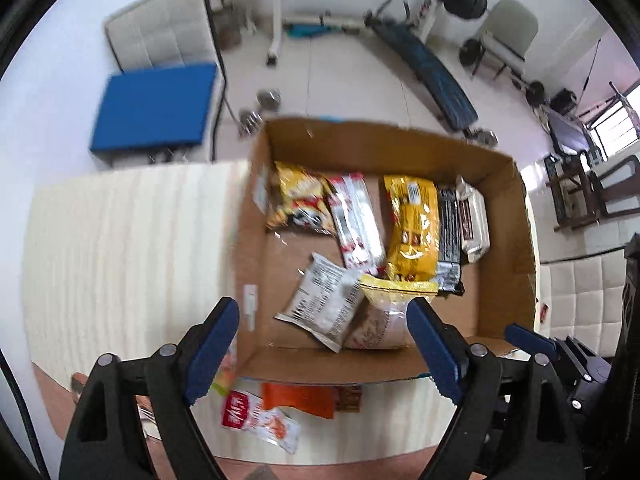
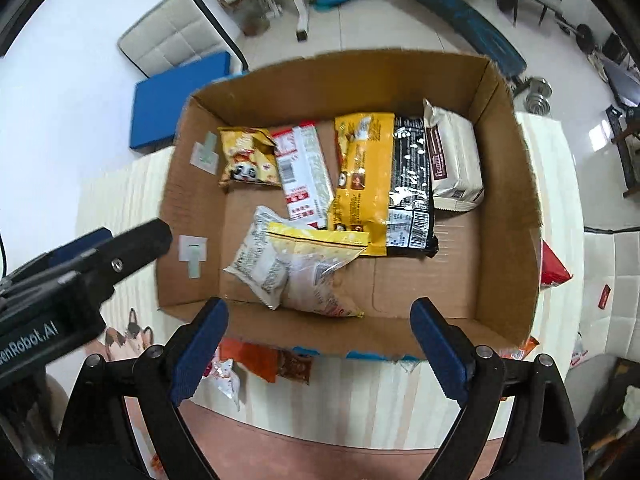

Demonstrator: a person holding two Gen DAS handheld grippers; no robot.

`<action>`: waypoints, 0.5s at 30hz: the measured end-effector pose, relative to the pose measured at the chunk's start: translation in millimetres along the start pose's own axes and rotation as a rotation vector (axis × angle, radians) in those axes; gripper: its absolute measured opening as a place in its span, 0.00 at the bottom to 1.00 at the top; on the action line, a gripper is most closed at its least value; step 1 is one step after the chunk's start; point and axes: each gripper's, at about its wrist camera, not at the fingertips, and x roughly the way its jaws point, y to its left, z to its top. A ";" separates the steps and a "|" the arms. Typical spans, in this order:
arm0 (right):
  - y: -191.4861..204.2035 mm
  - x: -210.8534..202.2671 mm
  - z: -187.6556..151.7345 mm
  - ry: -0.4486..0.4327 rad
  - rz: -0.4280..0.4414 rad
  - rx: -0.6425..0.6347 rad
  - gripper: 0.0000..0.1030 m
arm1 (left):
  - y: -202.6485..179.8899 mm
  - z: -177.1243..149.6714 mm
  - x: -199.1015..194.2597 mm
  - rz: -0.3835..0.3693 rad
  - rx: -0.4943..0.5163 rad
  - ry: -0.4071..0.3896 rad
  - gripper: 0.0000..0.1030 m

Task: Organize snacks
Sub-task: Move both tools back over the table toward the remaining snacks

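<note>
**Box partly filled, loose packets left outside**

Both grippers are held above the open brown cardboard box [image 2: 504,184], pointed steeply down. The left gripper [image 1: 324,344] is seen with its blue-padded jaws spread wide and nothing between the pads; the right gripper [image 2: 320,344] is likewise wide open and empty.

Inside the box, 5 packets are laid in a rough row along the far wall: a small yellow crinkled foil bag [image 2: 248,156], a long red-and-white flat wrapper [image 2: 304,168], a glossy yellow plastic pack [image 2: 360,168], a shiny black plastic pack [image 2: 410,188] and a cream paper-wrapped block [image 2: 454,160]. Nearer the front, 2 more are dropped loosely, one overlapping the other: a grey-white printed sachet [image 2: 260,260] and a clear plastic bag with a yellow top strip [image 2: 320,276].

The task is judged to be well under way but unfinished. On the pale wood-grain table [image 1: 120,240], just outside the near wall, an orange flat packet [image 1: 298,400], a red-and-white sachet [image 1: 260,420] and a small brown wrapper [image 2: 294,368] are still left. A red bag [image 2: 554,268] is seen just beside the right wall.

The box walls are matt and corrugated, with torn edges; the wrappers are mostly slick, thin and crinkly, so slipping in the pads is thought likely.
</note>
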 end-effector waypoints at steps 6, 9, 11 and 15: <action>9.4 -12.4 -45.0 -0.026 0.094 -0.002 0.92 | 29.4 -41.6 -23.4 0.005 -0.079 -0.062 0.83; 15.7 3.5 -68.3 0.002 0.129 -0.006 0.92 | 53.4 -79.6 -15.4 0.047 -0.151 -0.038 0.83; 14.9 19.8 -84.0 0.023 0.130 0.006 0.87 | 69.2 -104.8 -1.6 0.061 -0.206 0.003 0.83; 10.5 57.2 -106.1 0.104 0.131 0.039 0.66 | 97.9 -150.8 48.4 -0.046 -0.362 0.170 0.83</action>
